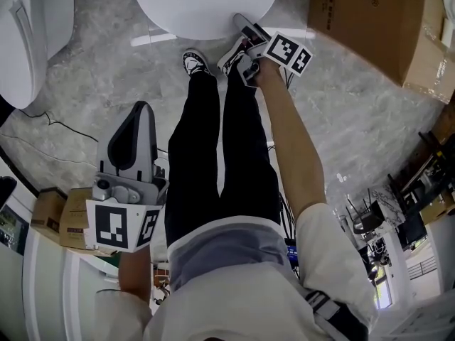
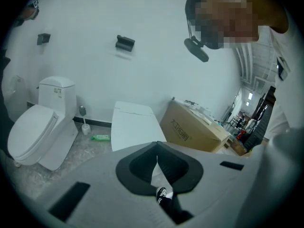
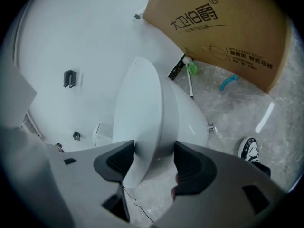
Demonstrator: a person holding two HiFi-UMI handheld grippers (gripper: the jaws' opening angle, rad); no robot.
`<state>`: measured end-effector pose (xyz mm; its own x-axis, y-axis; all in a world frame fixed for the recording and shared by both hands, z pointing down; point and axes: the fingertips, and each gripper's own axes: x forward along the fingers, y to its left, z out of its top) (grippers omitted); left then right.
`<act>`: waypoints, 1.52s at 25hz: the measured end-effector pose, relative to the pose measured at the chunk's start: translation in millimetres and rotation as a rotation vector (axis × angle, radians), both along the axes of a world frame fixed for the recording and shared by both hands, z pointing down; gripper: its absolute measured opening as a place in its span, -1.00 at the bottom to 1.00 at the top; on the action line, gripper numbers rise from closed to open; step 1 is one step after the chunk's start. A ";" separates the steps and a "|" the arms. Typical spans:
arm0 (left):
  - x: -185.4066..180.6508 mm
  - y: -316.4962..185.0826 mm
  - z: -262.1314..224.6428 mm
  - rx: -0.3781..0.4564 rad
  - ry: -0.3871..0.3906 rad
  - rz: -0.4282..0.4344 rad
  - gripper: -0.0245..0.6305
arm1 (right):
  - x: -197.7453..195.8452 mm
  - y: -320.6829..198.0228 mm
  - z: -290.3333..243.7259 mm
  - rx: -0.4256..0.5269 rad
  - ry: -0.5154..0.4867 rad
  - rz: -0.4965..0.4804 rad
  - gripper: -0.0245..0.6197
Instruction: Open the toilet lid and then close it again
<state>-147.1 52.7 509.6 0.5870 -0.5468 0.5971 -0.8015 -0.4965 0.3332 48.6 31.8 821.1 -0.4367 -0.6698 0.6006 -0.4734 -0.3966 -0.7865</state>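
Observation:
The white toilet lid (image 1: pixel 206 2) lies down on its bowl at the top of the head view. My right gripper (image 1: pixel 244 45) reaches to the lid's front edge. In the right gripper view the lid (image 3: pixel 137 108) and the bowl's rim (image 3: pixel 187 118) run between the two dark pads of the right gripper (image 3: pixel 153 163), which stand wide and open around that edge. My left gripper (image 1: pixel 142 109) hangs at the person's left side, apart from the toilet, shut on nothing. In the left gripper view the left gripper (image 2: pixel 156 163) has its tips together, and the toilet (image 2: pixel 135 125) stands ahead.
A second white toilet (image 1: pixel 28 34) stands at the left, also in the left gripper view (image 2: pixel 38 127). A large cardboard box (image 1: pixel 377 20) sits right of the task toilet. The person's shoes (image 1: pixel 195 62) are before the bowl. A toilet brush (image 2: pixel 84 125) and green bottle (image 2: pixel 100 137) stand by the wall.

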 end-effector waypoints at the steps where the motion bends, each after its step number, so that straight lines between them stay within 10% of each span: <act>1: 0.1 1.1 -0.2 0.000 0.001 0.002 -0.90 | -0.1 0.3 -0.9 0.000 0.001 0.000 -0.12; 38: 20.0 -6.5 -47.6 0.087 0.034 0.038 -0.90 | 5.2 1.0 -71.0 0.048 -0.059 0.022 -0.20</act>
